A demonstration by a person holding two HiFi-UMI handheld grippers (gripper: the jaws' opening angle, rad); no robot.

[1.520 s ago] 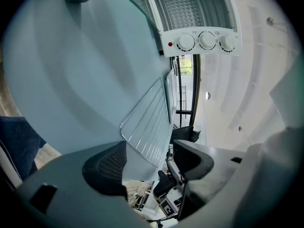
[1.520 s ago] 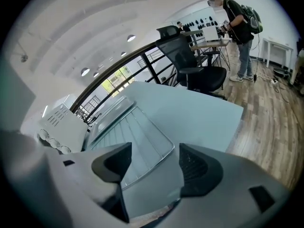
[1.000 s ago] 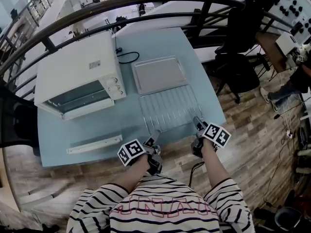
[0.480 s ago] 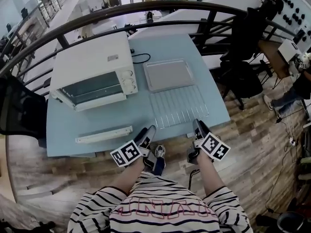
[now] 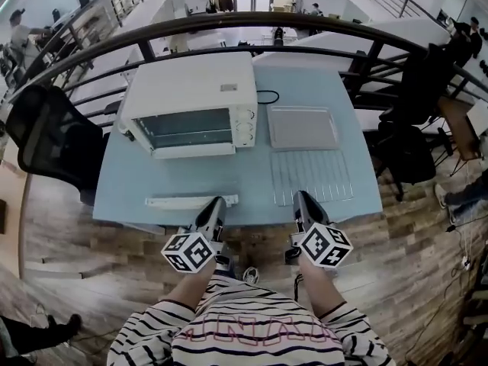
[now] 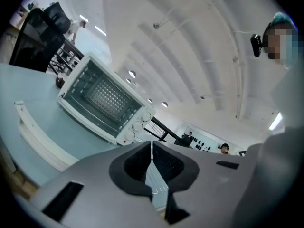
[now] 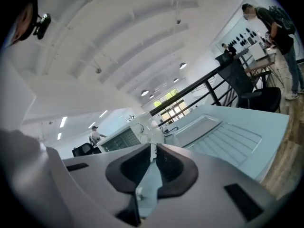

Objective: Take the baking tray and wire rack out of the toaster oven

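The white toaster oven stands at the table's far left with its front open and its inside bare. To its right lies the flat grey baking tray, and the wire rack lies on the table just in front of the tray. My left gripper and right gripper hover side by side over the table's near edge, apart from the rack. Both have just been closing and are shut with nothing between the jaws. The left gripper view faces the oven. The right gripper view shows the tray and the rack.
A long white bar lies on the blue table near its front edge, just left of my left gripper. A black railing curves behind the table. Dark chairs stand at the left and right.
Both grippers have drawn back from the rack's near edge towards the person and risen. Their jaws have gone from open to shut. The rack and tray stay on the table.
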